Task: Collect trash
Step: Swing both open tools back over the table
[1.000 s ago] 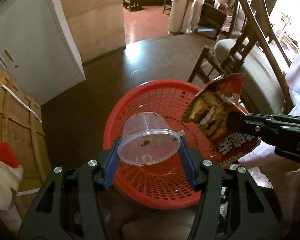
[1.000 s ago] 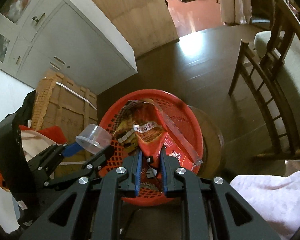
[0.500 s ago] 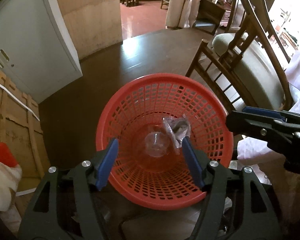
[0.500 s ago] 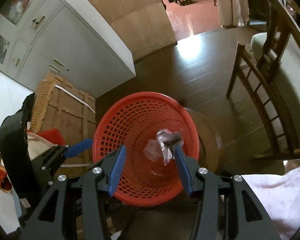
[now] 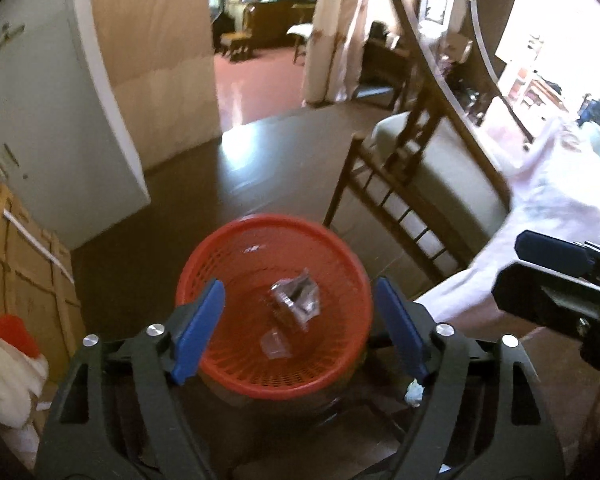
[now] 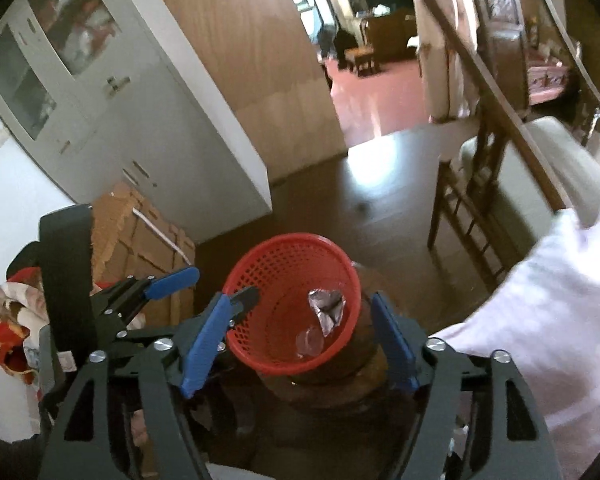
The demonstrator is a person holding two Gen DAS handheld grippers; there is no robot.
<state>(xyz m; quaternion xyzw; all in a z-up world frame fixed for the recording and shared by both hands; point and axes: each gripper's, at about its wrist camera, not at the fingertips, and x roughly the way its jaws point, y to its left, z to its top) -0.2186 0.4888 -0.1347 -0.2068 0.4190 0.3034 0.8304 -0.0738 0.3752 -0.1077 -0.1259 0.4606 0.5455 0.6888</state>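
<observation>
Hanging above the red basket, the left gripper has its blue pads spread wide with nothing between them. The right gripper is likewise spread and bare (its pads frame the basket's rim from above). Inside the basket lie a crumpled snack wrapper and, just beside it, a clear plastic cup. A wooden chair stands near.
</observation>
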